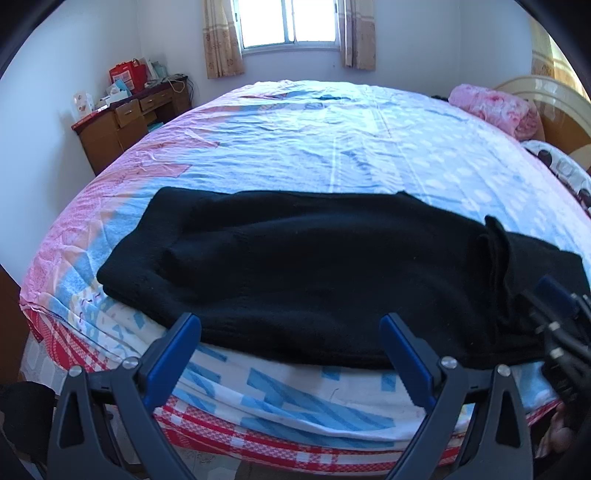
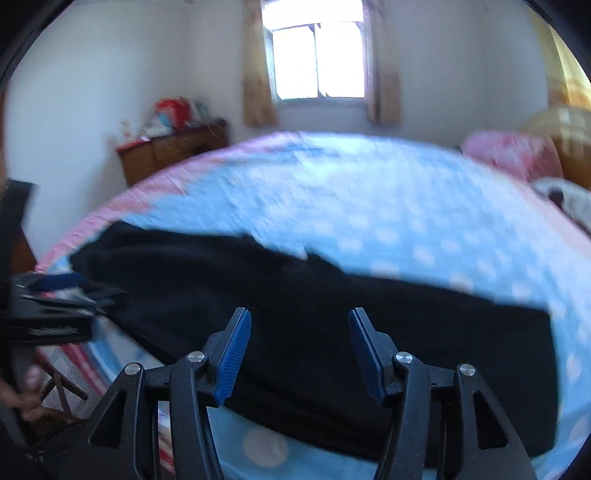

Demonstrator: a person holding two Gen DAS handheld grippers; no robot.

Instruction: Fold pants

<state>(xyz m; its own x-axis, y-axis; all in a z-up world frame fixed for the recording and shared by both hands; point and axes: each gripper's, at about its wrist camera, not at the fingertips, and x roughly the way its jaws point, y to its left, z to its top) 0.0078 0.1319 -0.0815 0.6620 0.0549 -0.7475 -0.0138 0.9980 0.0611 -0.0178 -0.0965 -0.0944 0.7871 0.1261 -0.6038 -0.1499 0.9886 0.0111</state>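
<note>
Black pants (image 1: pixel 303 273) lie flat across the near edge of the bed, folded lengthwise into one long band; they also show in the blurred right wrist view (image 2: pixel 332 332). My left gripper (image 1: pixel 291 325) is open and empty, its blue pads just over the pants' near edge. My right gripper (image 2: pixel 299 325) is open and empty above the pants' middle. The right gripper also shows at the right edge of the left wrist view (image 1: pixel 561 314), by a raised fold of cloth (image 1: pixel 495 240). The left gripper appears at the left of the right wrist view (image 2: pixel 59 295).
The bed (image 1: pixel 332 147) has a blue, pink and white patterned sheet. A pink rolled blanket (image 1: pixel 495 107) and a headboard (image 1: pixel 554 107) are at the far right. A wooden desk (image 1: pixel 125 122) with boxes stands at the far left, under a curtained window (image 1: pixel 291 22).
</note>
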